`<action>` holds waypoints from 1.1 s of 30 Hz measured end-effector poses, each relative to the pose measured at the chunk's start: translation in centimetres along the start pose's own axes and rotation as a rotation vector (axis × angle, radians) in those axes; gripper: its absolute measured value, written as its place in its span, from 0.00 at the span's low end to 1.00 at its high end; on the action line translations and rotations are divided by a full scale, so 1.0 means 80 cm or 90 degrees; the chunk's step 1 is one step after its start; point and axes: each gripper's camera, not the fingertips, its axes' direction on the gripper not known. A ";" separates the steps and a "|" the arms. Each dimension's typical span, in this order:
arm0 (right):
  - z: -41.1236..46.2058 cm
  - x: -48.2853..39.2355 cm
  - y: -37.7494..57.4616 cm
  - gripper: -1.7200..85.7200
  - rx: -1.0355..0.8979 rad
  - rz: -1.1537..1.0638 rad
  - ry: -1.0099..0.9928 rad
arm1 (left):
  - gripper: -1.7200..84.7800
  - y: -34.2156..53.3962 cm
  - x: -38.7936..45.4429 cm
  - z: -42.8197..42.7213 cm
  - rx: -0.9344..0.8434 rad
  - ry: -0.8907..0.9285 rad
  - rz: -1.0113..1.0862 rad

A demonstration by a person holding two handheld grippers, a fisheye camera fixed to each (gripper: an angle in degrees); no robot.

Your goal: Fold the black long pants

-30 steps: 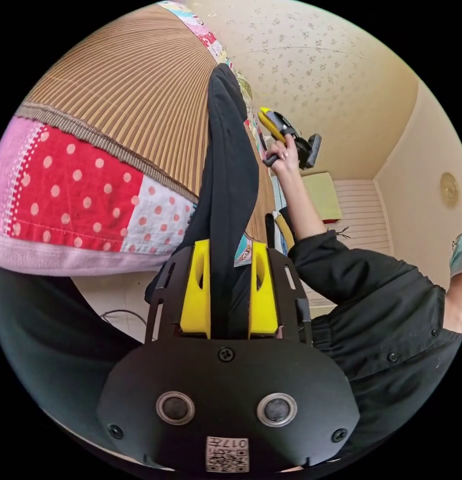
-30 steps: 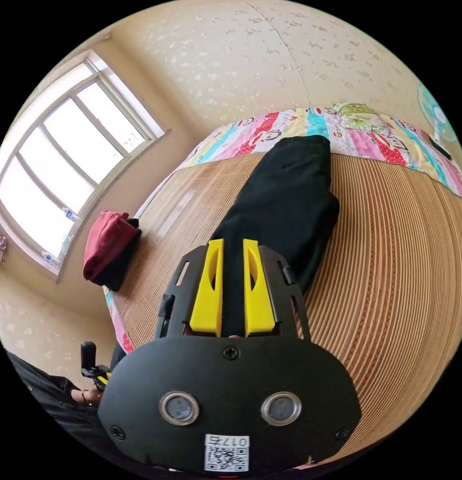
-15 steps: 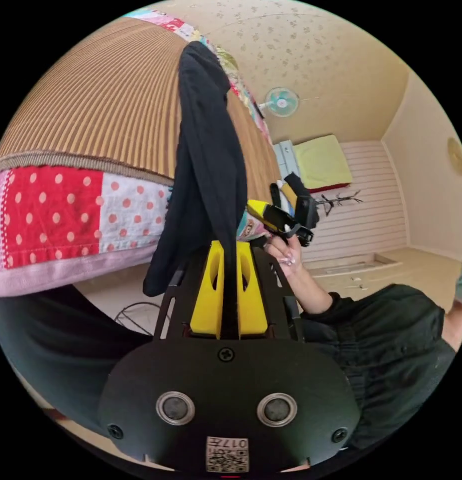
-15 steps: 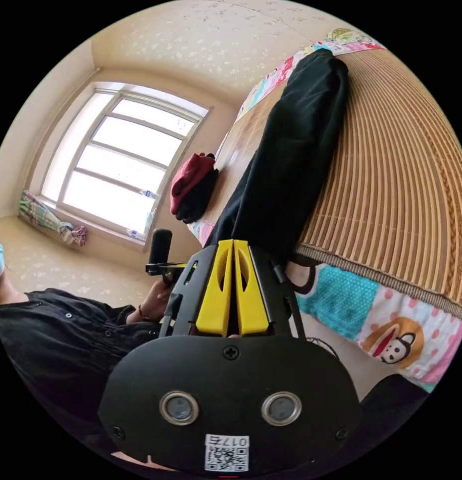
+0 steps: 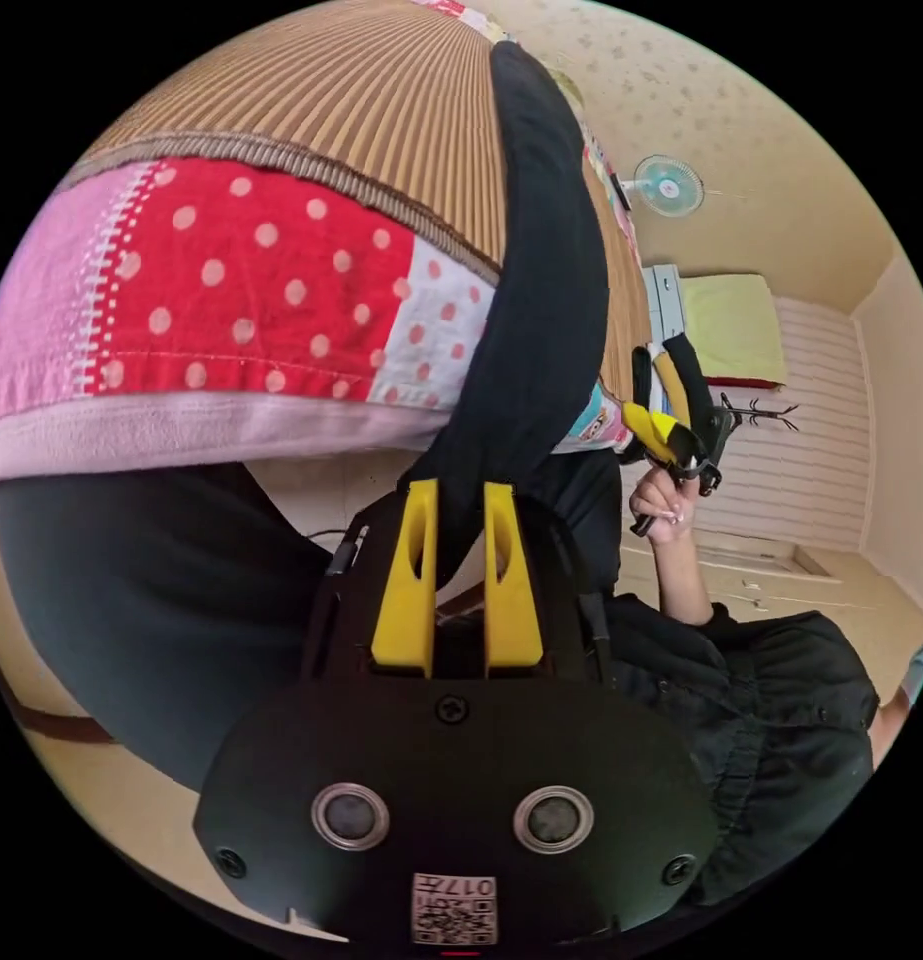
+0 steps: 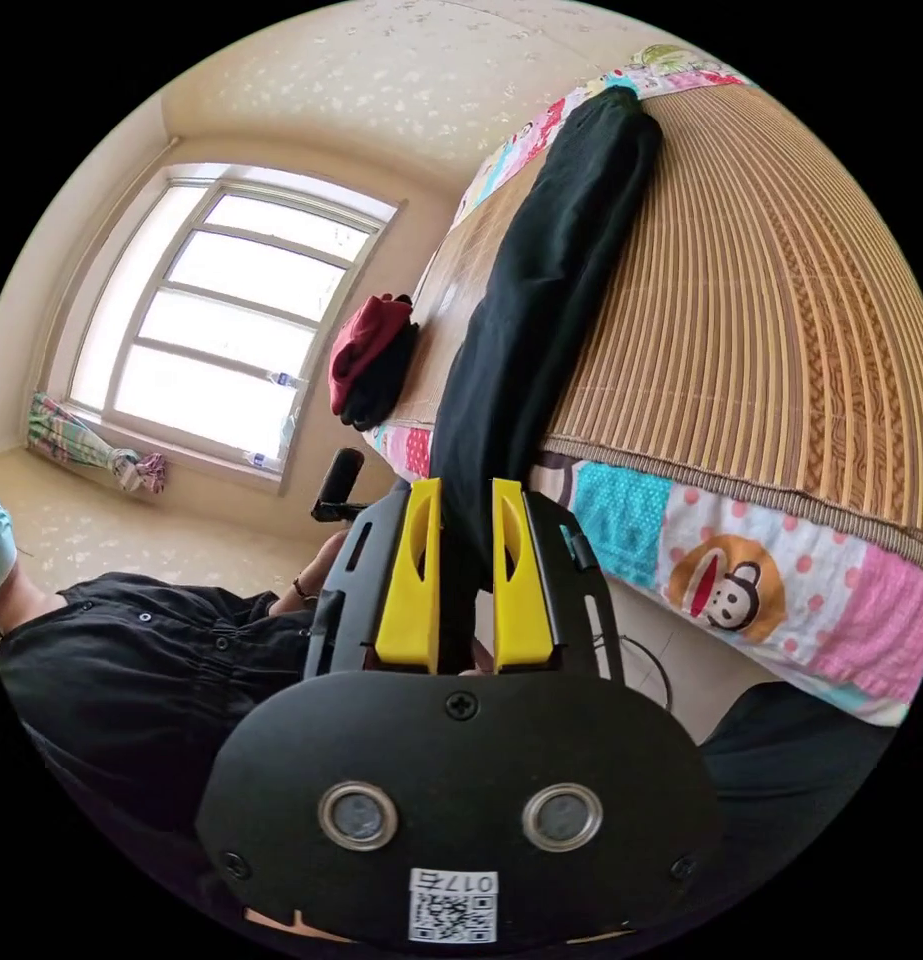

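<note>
Where the black long pants run lengthwise across the woven bamboo mat and spill over the bed's near edge, their hanging end drops between the yellow jaws of the left gripper; the jaws stand narrowly apart with cloth in the gap, though I cannot tell whether both press on it. In the right gripper view the same pants stretch along the mat and come down over the patchwork quilt into the right gripper, whose jaws likewise sit a little apart around the fabric, grip unclear. The right gripper also shows in the left gripper view, raised in the person's hand beside the quilt edge. A folded red and black pile lies on the mat toward the window. A wall fan hangs past the bed.
</note>
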 end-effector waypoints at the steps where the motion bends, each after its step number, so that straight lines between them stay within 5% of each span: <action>1: 0.003 0.000 -0.003 0.12 -0.001 0.001 0.003 | 0.12 0.005 0.007 -0.012 0.038 -0.001 0.008; 7: -0.005 0.005 -0.088 0.13 0.034 -0.004 0.027 | 0.15 -0.002 0.016 -0.050 0.103 0.022 0.044; 17: -0.104 0.073 -0.332 0.12 0.323 0.085 0.017 | 0.13 -0.017 -0.002 -0.040 0.078 0.028 0.045; 27: -0.012 0.169 -0.495 0.09 0.209 0.160 0.206 | 0.08 -0.010 -0.027 -0.066 0.064 0.043 0.084; 33: -0.078 0.163 -0.495 0.06 0.281 0.082 0.078 | 0.06 0.011 -0.060 -0.104 0.121 0.318 0.149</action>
